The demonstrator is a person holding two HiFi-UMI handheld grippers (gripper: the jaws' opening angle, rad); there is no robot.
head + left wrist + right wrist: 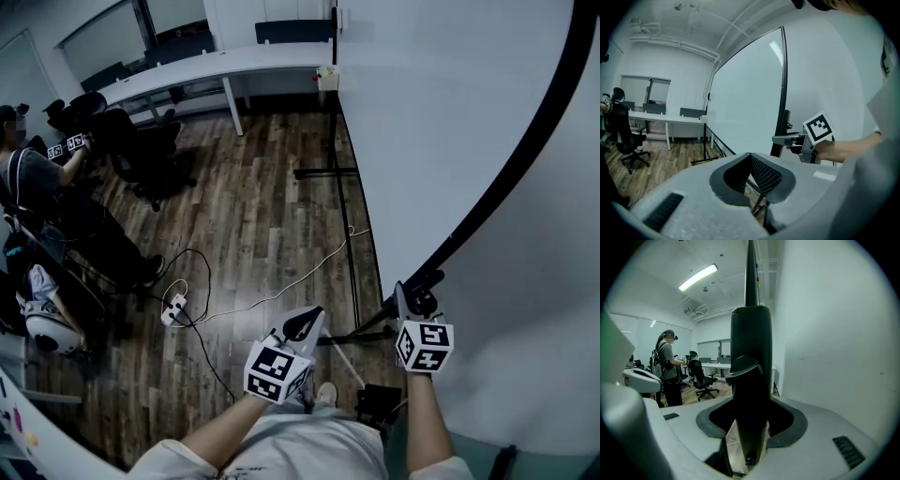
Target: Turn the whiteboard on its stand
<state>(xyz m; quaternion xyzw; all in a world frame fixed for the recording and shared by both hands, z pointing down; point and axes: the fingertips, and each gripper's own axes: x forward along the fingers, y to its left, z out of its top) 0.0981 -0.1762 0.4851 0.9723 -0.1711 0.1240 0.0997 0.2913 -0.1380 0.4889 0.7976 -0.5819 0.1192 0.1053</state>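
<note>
**Right gripper (pixel 417 292) clamped on the whiteboard (pixel 450 112) edge**

Grips the black frame (pixel 751 348) of the whiteboard with the right gripper, jaws set wide, one on each side of the upright bar, pads against it. Shows, in the right gripper view, that bar filling the gap between the jaws, with a small black fitting on its near face. Holds the left gripper (pixel 305 323) free of the board, near the right one and to its left in the head view, jaws closed together with nothing between them. Points both grippers forward and slightly down, forearms reaching in from the bottom of the head view.

Whiteboard upright on its stand (pixel 325 172), filling the right half of the head view, black edge running diagonally down to the right gripper. Stand's thin black legs on the wooden floor (pixel 253 216). On the floor to the left, a white cable (pixel 281 291) and a power strip (pixel 173 307). Farther back, a long white table (pixel 216 67) and black office chairs (pixel 141 150). At the far left, another person (pixel 37 187).
</note>
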